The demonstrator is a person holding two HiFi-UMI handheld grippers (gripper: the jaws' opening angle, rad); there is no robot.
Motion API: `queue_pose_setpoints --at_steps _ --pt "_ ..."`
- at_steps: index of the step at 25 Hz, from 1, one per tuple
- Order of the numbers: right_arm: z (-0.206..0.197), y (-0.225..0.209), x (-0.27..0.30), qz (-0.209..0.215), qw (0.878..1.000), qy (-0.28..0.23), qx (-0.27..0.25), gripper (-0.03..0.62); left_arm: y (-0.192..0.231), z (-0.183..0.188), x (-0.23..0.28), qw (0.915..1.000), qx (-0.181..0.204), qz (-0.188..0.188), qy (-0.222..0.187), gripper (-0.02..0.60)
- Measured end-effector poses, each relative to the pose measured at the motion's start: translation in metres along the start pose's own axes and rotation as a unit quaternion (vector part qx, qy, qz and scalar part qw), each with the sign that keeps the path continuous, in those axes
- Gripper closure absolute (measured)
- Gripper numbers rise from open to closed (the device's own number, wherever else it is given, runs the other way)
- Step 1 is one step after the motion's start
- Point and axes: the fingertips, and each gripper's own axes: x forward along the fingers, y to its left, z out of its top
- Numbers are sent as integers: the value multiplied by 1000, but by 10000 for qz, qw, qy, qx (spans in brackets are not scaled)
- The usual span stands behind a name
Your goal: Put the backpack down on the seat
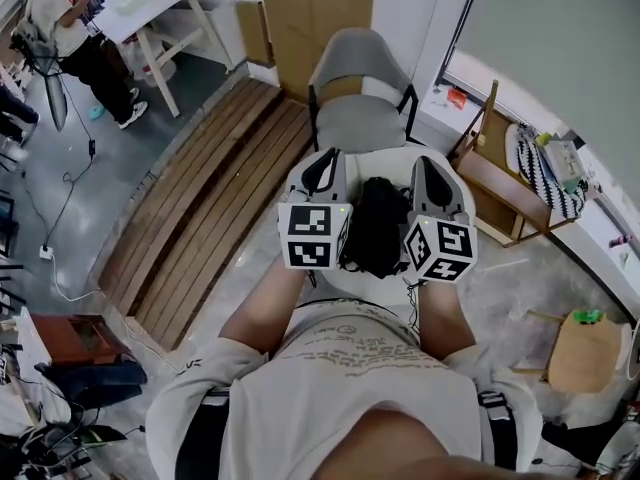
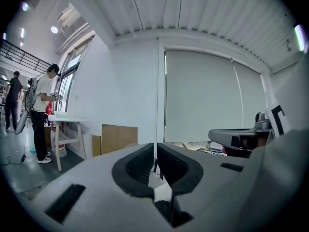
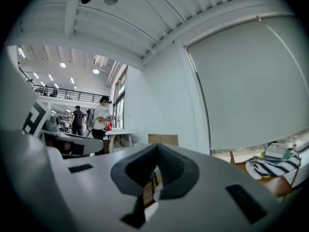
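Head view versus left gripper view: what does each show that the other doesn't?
Head view only: the black backpack between the left gripper and right gripper, and the grey chair beyond it. Left gripper view only: the left gripper's jaws closed together, and the ceiling. Both: the white table, the cardboard, a person beside the table.

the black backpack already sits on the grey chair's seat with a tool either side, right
No: the head view shows the grey chair's seat bare and the black backpack short of it, with the left tool and right tool either side.
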Motion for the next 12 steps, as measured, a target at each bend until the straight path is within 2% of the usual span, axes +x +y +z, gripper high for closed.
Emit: queue_pose_setpoints --at_steps 3,7,12 --pt "0 -4 2 32 10000 0 14 568 -5 -1 5 9999 -46 -79 44 557" --pt "-1 5 6 300 9995 -2 6 568 -3 0 4 9998 -153 -120 103 557" --pt "0 10 7 295 9995 -32 -62 568 4 4 0 9999 -134 -72 59 557"
